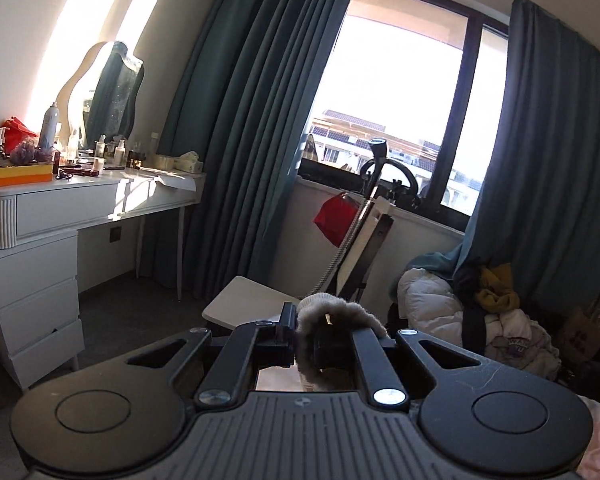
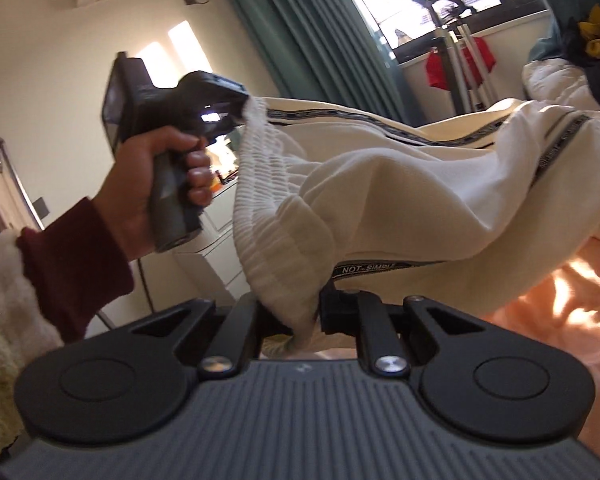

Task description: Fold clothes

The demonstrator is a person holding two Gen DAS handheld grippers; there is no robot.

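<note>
White sweatpants (image 2: 400,184) with black lettered side stripes hang in the air above a peach bed cover (image 2: 548,320). My right gripper (image 2: 304,320) is shut on the ribbed waistband at its near end. My left gripper (image 2: 246,110), held by a hand in a dark red sleeve, is shut on the waistband's far end. In the left wrist view the left gripper (image 1: 306,340) pinches a fuzzy fold of that white waistband (image 1: 340,312). The waistband stretches between the two grippers; the legs trail off to the right.
A white dressing table (image 1: 80,200) with bottles and a mirror stands at left. Teal curtains (image 1: 240,140) frame a window. A garment steamer (image 1: 374,208) with a red item leans by the sill. A heap of clothes (image 1: 496,320) lies at right.
</note>
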